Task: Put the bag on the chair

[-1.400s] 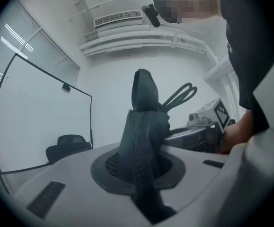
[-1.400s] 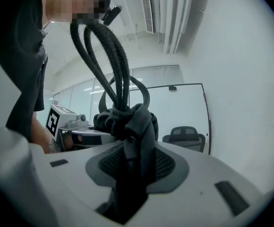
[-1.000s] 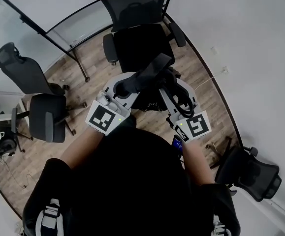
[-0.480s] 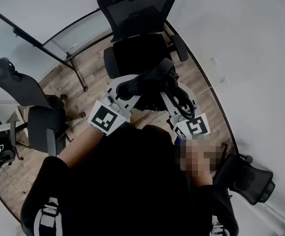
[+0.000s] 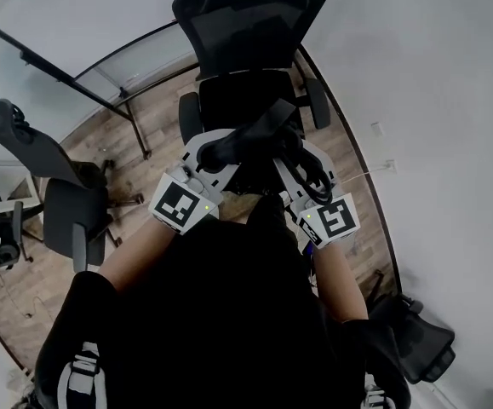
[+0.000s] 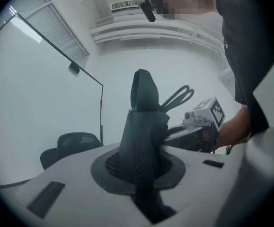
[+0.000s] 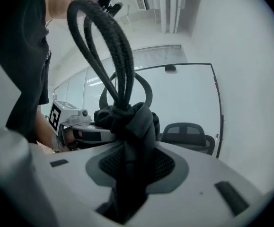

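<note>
A black bag (image 5: 259, 139) hangs between my two grippers, in front of a black mesh office chair (image 5: 244, 24) whose seat (image 5: 239, 99) lies just beyond it. In the head view my left gripper (image 5: 219, 150) holds the bag's left side and my right gripper (image 5: 295, 162) its right side. In the left gripper view, dark bag fabric (image 6: 144, 136) is pinched in my left gripper (image 6: 142, 174). In the right gripper view, my right gripper (image 7: 129, 174) is shut on bunched fabric (image 7: 133, 124) below the looped handles (image 7: 103, 46).
A second black chair (image 5: 67, 207) stands at the left and a third (image 5: 416, 343) at the lower right. A glass partition on a black frame (image 5: 101, 100) runs behind the chairs. A white wall (image 5: 433, 100) curves along the right of the wood floor (image 5: 157, 130).
Both grippers have carried the bag forward toward the middle chair, which now looks nearer and larger. The grip on the bag is unchanged.
</note>
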Tool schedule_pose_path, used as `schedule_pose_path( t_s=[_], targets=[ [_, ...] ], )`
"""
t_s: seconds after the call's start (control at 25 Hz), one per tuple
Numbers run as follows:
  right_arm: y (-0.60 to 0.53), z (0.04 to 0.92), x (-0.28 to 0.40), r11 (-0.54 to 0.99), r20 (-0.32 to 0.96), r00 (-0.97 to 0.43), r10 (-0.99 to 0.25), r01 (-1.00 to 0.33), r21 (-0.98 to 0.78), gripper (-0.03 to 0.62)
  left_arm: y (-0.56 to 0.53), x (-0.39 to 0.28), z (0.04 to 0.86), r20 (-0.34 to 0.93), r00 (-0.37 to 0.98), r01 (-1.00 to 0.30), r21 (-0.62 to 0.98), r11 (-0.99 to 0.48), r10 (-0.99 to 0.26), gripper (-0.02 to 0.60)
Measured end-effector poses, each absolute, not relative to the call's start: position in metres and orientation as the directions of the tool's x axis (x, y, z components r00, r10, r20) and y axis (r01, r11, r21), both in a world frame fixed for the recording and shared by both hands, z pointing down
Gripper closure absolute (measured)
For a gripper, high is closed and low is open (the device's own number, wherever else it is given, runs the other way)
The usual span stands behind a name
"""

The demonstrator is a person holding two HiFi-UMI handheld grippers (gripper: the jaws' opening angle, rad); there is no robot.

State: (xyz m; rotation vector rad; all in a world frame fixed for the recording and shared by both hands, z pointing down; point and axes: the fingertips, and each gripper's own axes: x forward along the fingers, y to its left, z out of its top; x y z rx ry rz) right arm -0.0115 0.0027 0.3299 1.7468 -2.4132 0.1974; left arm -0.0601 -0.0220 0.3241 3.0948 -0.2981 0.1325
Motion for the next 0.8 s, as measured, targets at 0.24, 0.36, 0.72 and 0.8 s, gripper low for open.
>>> schedule_pose_path(
  t_s=[0.24,0.36,0.72,0.8],
  targets=[
    [-0.026,0.339,0.066,0.442,0.200,-0.439,-0.876,-0.896,-0.031,0.473,-0.044,0.014,0.332,0.126,0.945,-0.305,-0.003,-0.952,-0.303,0.526],
    [-0.037,0.342,0.104,0.501,0.199,-0.498,-0.844,-0.865,-0.036,0.473,-0.052,0.050,0.333,0.138,0.923,-0.362,0.002,-0.932,-0.359,0.526],
    [-0.067,0.338,0.184,0.622,0.191,-0.613,-0.766,-0.783,-0.016,0.474,-0.073,0.130,0.335,0.147,0.859,-0.495,-0.004,-0.869,-0.490,0.526],
    [-0.072,0.341,0.197,0.629,0.194,-0.620,-0.760,-0.777,-0.021,0.474,-0.078,0.143,0.337,0.153,0.853,-0.504,-0.009,-0.864,-0.499,0.526]
  ],
)
